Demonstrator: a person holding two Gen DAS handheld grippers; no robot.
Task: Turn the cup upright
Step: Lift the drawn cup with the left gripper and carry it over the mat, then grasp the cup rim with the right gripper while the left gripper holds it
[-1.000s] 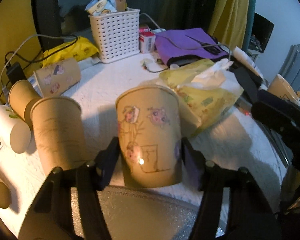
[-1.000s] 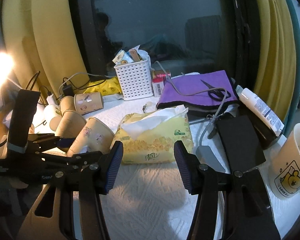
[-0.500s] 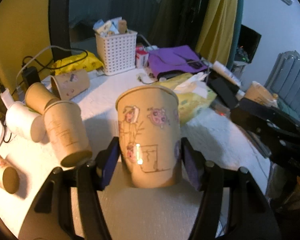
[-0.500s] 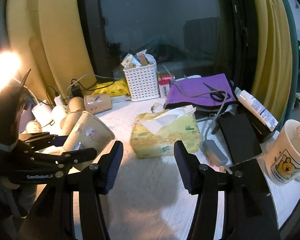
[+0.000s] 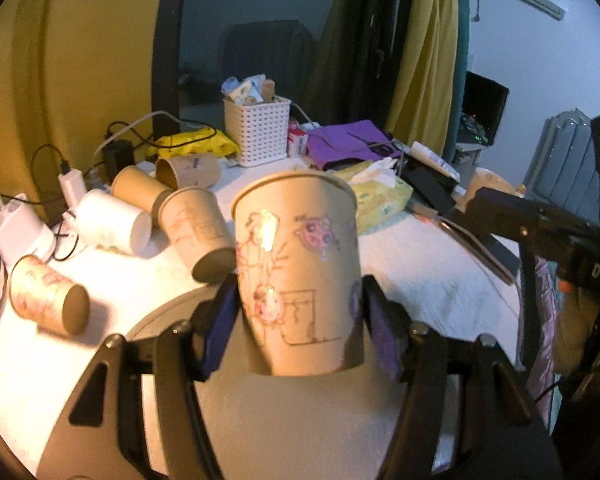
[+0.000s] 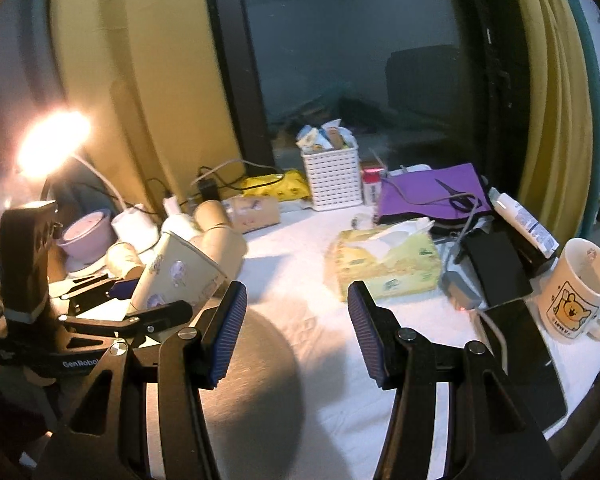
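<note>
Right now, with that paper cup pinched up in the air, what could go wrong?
The left gripper grips the paper cup low on its thin wall, so squeezing could crush it. In the right wrist view it hangs tilted, so it might tip when set down. It could also bump the cups lying on their sides nearby.

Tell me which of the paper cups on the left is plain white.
The white cup lying on its side near the chargers, between the brown cup behind it and the printed cup in front. All the others are kraft brown.
</note>
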